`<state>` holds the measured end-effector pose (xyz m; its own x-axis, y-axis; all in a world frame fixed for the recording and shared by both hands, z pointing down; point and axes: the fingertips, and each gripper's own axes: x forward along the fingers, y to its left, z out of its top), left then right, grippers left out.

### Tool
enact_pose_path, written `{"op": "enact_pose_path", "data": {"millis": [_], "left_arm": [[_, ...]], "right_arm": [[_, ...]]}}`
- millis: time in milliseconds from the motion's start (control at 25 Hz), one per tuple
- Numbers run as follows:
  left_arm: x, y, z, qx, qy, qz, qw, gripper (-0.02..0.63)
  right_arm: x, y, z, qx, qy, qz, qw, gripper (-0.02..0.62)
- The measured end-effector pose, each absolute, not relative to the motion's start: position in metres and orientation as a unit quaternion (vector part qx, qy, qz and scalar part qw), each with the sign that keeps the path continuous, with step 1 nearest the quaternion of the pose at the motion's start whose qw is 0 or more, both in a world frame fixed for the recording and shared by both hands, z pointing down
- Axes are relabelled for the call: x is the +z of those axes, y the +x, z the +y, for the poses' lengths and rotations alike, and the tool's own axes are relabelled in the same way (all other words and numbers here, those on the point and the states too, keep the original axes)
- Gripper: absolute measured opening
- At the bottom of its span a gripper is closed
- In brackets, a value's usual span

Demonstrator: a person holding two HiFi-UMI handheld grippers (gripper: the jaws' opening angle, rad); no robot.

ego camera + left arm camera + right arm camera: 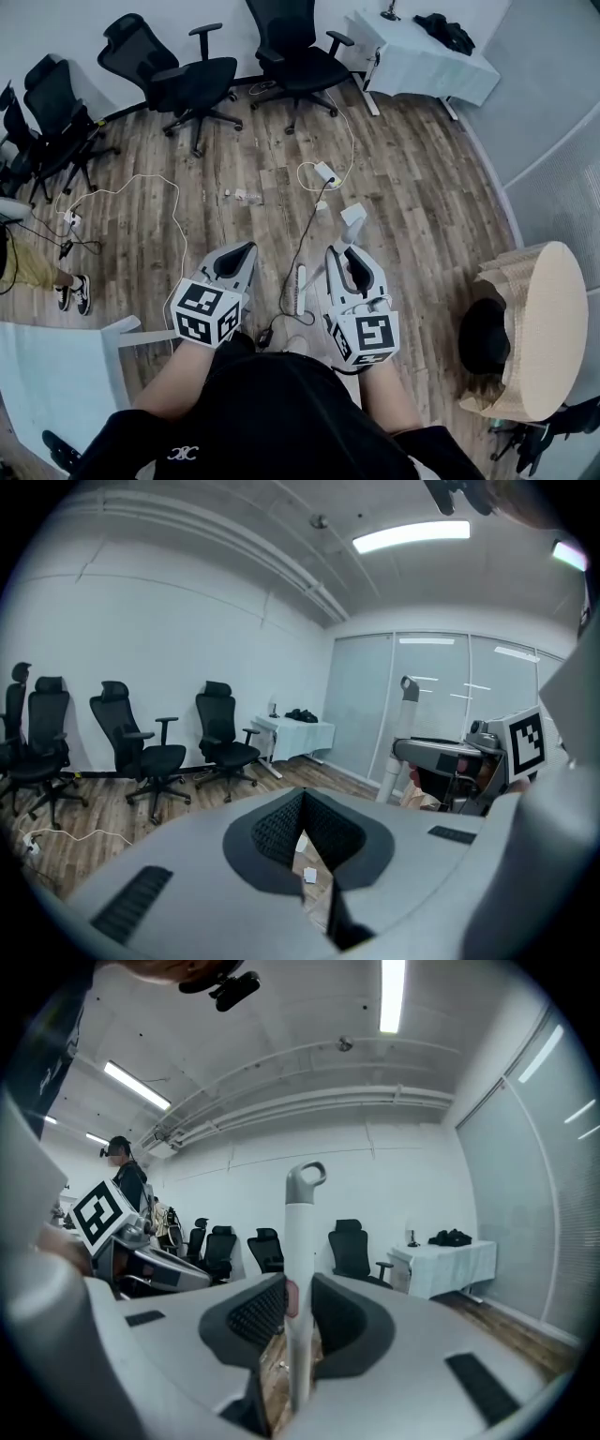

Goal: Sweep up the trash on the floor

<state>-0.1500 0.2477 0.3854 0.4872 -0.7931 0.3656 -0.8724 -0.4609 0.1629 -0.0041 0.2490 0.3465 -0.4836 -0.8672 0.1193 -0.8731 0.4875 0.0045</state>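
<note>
My right gripper (349, 255) (292, 1302) is shut on an upright white handle (298, 1241) with a grey hanging loop at its top. The same handle (403, 738) rises from the right gripper's tips in the left gripper view, and its top (354, 217) shows just past them in the head view. What hangs at its lower end is hidden. My left gripper (234, 262) (305, 841) is shut with nothing between its pads. Small scraps of trash (240, 195) and a white paper bit (322, 204) lie on the wood floor ahead.
A white power strip (300, 289) and cables lie between the grippers, an adapter (326, 172) farther ahead. Black office chairs (187, 80) stand at the back, with a white-clothed table (422, 61) behind them. A cardboard drum (539, 323) is at the right, a person's foot (80, 292) at the left.
</note>
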Motion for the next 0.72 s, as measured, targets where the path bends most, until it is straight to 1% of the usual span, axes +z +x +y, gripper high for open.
{"op": "enact_pose_path", "data": {"millis": [200,400,600,720], "left_arm": [[0.387,-0.139,0.250,0.136,0.836,-0.507,0.158,-0.003],[0.395,-0.146,0.247,0.152,0.829,-0.512,0.167,-0.003],[0.403,-0.155,0.208,0.143,0.831,-0.506,0.180,-0.003],[0.418,-0.165,0.177,0.135,0.841,-0.488,0.189,-0.003]], "right_arm": [[0.350,0.012,0.246,0.024,0.492,-0.868,0.056,0.097],[0.361,0.023,0.238,0.034,0.498,-0.864,0.068,0.097],[0.368,0.019,0.208,0.042,0.507,-0.857,0.082,0.097],[0.378,0.004,0.187,0.042,0.516,-0.850,0.094,0.097]]}}
